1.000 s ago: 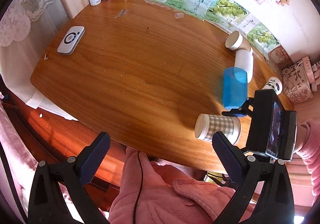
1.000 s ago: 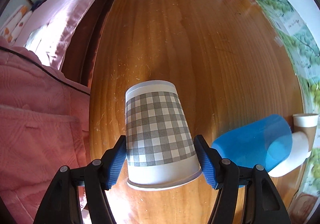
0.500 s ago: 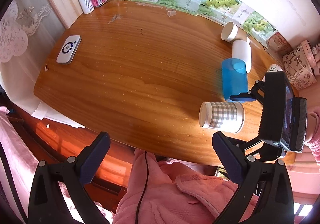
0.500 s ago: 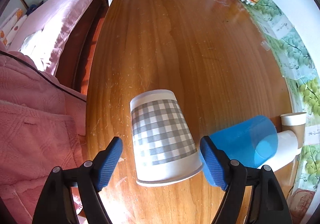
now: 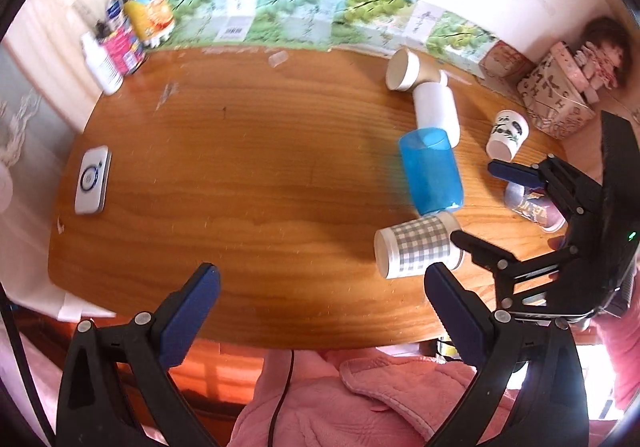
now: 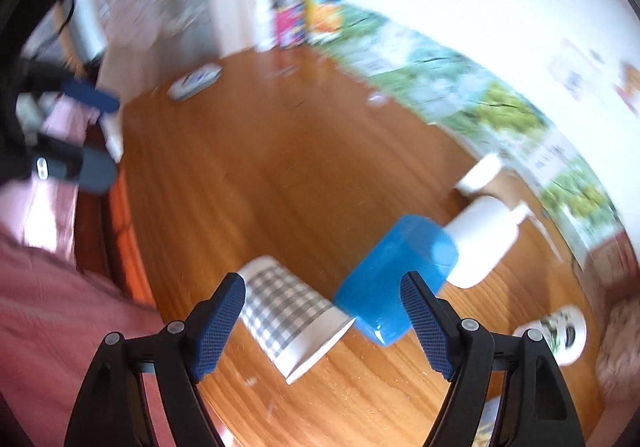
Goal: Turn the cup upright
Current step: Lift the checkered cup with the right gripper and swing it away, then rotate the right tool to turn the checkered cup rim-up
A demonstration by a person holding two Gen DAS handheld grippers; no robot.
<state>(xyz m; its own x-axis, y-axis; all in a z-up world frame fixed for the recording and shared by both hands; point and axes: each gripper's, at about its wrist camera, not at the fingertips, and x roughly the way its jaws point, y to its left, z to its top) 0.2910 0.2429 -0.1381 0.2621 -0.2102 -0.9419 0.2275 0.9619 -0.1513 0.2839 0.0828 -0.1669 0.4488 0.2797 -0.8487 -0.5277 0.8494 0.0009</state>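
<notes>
A grey-checked paper cup (image 5: 418,247) lies on its side on the wooden table (image 5: 240,175), near the front edge; it also shows in the right wrist view (image 6: 290,311). A blue plastic cup (image 5: 432,171) lies on its side just behind it, touching it (image 6: 394,275). My right gripper (image 6: 322,307) is open and empty, raised above both cups; it shows in the left wrist view (image 5: 480,203) to the right of the checked cup. My left gripper (image 5: 320,287) is open and empty over the table's front edge.
A white cup (image 5: 436,109) and a brown paper cup (image 5: 404,69) lie on their sides behind the blue one. A panda-print cup (image 5: 506,133) stands mouth down at the right. A white device (image 5: 92,179) lies at the left. Bottles (image 5: 132,31) stand in the back left corner.
My right gripper let go of the checked cup, opened wide and lifted away, swinging right. The checked cup now rests on its side against the blue cup. The left gripper rose slightly.
</notes>
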